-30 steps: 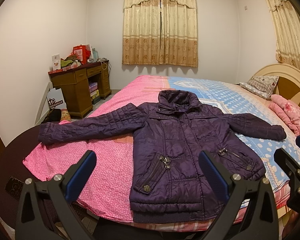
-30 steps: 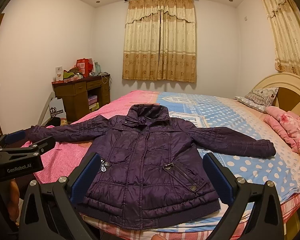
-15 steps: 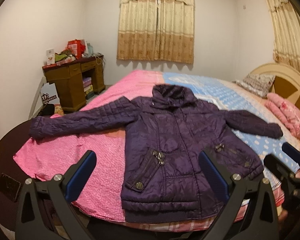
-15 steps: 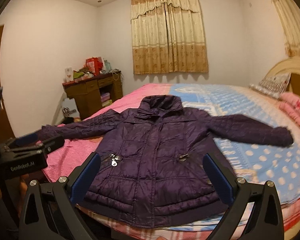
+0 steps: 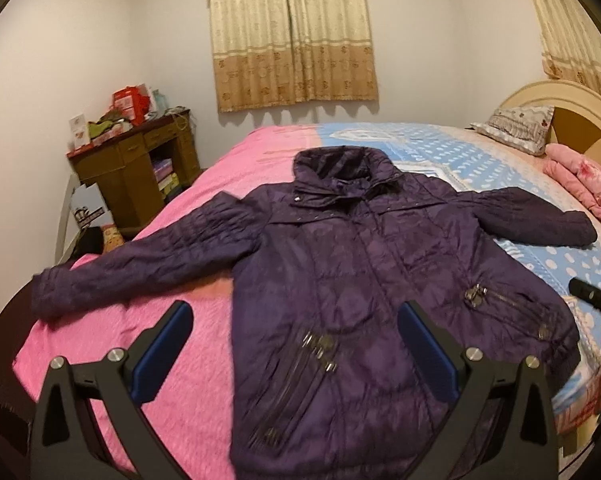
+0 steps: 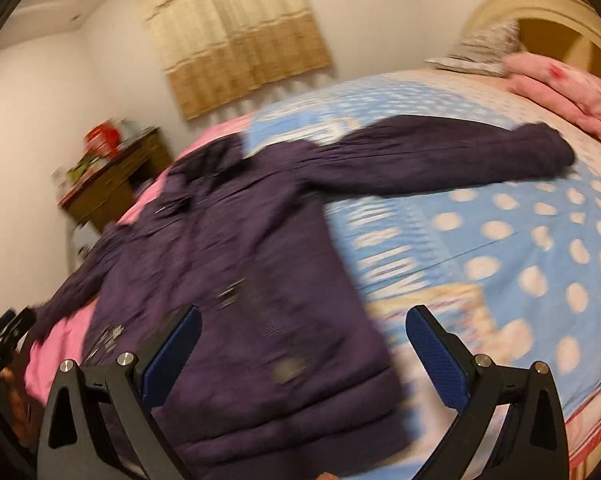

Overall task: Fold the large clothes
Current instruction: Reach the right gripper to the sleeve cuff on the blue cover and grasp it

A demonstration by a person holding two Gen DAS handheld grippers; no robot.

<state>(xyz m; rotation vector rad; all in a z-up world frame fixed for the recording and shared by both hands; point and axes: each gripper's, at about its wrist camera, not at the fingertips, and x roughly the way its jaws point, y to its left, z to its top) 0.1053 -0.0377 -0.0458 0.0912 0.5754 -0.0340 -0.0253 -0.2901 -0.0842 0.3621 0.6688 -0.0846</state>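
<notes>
While both claws gape empty, the purple jacket (image 5: 364,280) lies spread on the pink-and-blue bed (image 5: 172,344) beneath curtains (image 5: 292,32).

White walls (image 5: 440,32), drawn curtains (image 5: 292,36), wooden desk (image 5: 136,168).

Purple quilted jacket (image 5: 380,280) on pink and blue polka-dotted bedspread (image 5: 172,264).
</notes>
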